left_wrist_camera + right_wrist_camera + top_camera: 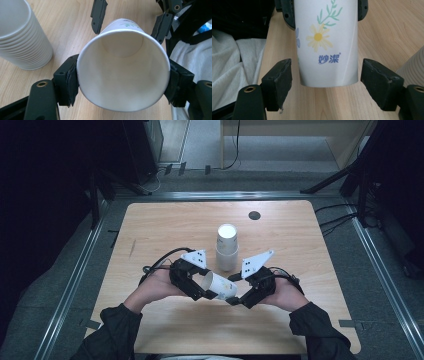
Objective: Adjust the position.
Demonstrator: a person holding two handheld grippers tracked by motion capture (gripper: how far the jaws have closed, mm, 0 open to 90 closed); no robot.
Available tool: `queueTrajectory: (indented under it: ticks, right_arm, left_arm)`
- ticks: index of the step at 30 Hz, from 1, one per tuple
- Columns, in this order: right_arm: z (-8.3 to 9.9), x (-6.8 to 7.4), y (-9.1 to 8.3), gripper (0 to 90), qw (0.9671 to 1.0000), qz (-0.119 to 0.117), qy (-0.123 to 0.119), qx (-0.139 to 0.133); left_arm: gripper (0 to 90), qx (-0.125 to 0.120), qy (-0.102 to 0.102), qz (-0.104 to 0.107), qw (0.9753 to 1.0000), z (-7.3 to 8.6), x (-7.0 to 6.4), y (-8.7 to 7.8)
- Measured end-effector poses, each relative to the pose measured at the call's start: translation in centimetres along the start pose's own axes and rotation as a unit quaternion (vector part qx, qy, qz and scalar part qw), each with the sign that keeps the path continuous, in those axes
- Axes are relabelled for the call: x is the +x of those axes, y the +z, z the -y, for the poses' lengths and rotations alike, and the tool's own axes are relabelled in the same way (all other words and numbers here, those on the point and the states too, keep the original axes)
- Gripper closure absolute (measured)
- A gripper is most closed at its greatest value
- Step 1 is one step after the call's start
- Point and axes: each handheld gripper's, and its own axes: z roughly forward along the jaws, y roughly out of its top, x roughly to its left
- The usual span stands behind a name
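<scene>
Left hand-held gripper (123,82): jaws clamped on the rim of the cup (123,72), held sideways above the tabletop (70,22).
Right hand-held gripper (325,82): jaws wide, flanking the cup's base without touching.
Stack (226,247): just beyond both.
Risk: a hard pinch could crush the thin rim; an off-centre right closure could twist the cup loose.

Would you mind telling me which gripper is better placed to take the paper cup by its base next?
Probably the right gripper: its open jaws already flank the base of the paper cup without touching. The left gripper is clamped on the rim.
</scene>
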Motion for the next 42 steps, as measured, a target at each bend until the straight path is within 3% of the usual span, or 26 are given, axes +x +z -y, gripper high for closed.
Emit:
queueTrajectory:
  ticks: [6, 12, 19, 21, 28, 34, 38, 42]
  right_arm:
    - [0.6, 0.2, 0.1, 25.5, 0.9998, 0.009, 0.011, 0.01]
    - [1.3, 0.3, 0.3, 25.6, 0.9995, 0.017, 0.02, 0.017]
    - [1.8, 0.3, 0.9, 25.8, 0.9991, 0.02, 0.024, 0.027]
    - [1.9, 0.3, 1.2, 25.9, 0.999, 0.017, 0.026, 0.032]
    - [1.9, 0.1, 2.3, 26.6, 0.9987, 0.009, 0.023, 0.044]
    - [1.8, 0.2, 2.6, 33.8, 0.9986, 0.003, 0.02, 0.049]
    - [1.8, 0.2, 2.5, 34.0, 0.9986, 0.006, 0.017, 0.049]
    - [1.7, 0.0, 1.9, 33.7, 0.9991, 0.009, 0.022, 0.034]
  left_arm:
    - [26.4, 0.032, 0.025, -0.004, 0.9992, -0.8, 0.0, 1.0]
    - [26.4, 0.067, 0.047, -0.011, 0.9966, -1.5, -0.3, 2.3]
    - [26.4, 0.089, 0.046, -0.003, 0.995, -1.9, -0.2, 3.1]
    - [26.4, 0.1, 0.046, -0.01, 0.9939, -2.0, -0.3, 3.4]
    - [26.2, 0.106, 0.048, -0.008, 0.9931, -2.1, -0.5, 4.0]
    - [25.3, 0.109, 0.05, -0.005, 0.9927, -2.1, -0.6, 4.2]
    - [22.3, 0.104, 0.051, -0.006, 0.9933, -2.0, -0.5, 4.2]
    - [12.7, 0.08, 0.039, -0.01, 0.9959, -2.0, -0.2, 3.7]
